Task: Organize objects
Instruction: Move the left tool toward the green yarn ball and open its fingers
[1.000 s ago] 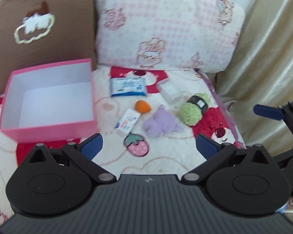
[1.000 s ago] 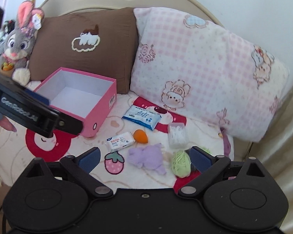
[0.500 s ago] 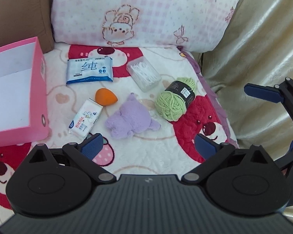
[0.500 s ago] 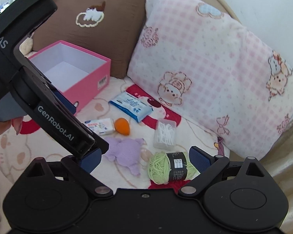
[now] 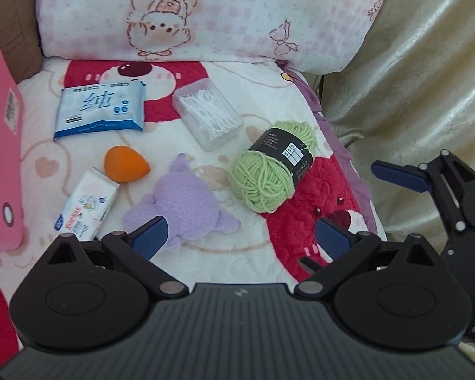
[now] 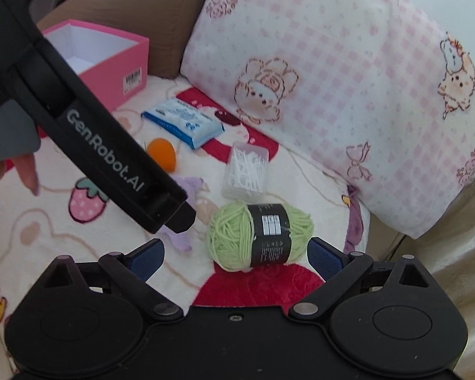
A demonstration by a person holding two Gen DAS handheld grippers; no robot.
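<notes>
Nothing looks sorted yet. The pink box point(image 6: 110, 53) sits at ten o'clock in the right wrist view with its lid off, and the part of its white inside that shows holds nothing; the rest is hidden behind the left gripper's body. All the loose items lie out on the blanket point(image 5: 247, 262).

In the left wrist view the wipes point(image 5: 101, 110) lie at eleven o'clock, the clear swab case point(image 5: 207, 114) at twelve, the orange sponge point(image 5: 125, 164) and the small tissue pack point(image 5: 88, 204) at nine to ten, the purple plush point(image 5: 183, 202) near centre, and the green yarn point(image 5: 272, 164) at one o'clock. A strawberry point(image 6: 85, 199) shows at nine o'clock in the right wrist view; whether it is an item or a print on the blanket cannot be told.

The left gripper point(image 5: 240, 237) is spread wide and empty, low over the plush, its left pad just at the plush's edge. The right gripper point(image 6: 236, 255) is also spread and empty, with the yarn lying between its pads, untouched.

So every item remains to be boxed; the plush and the yarn look likely to go first.
</notes>
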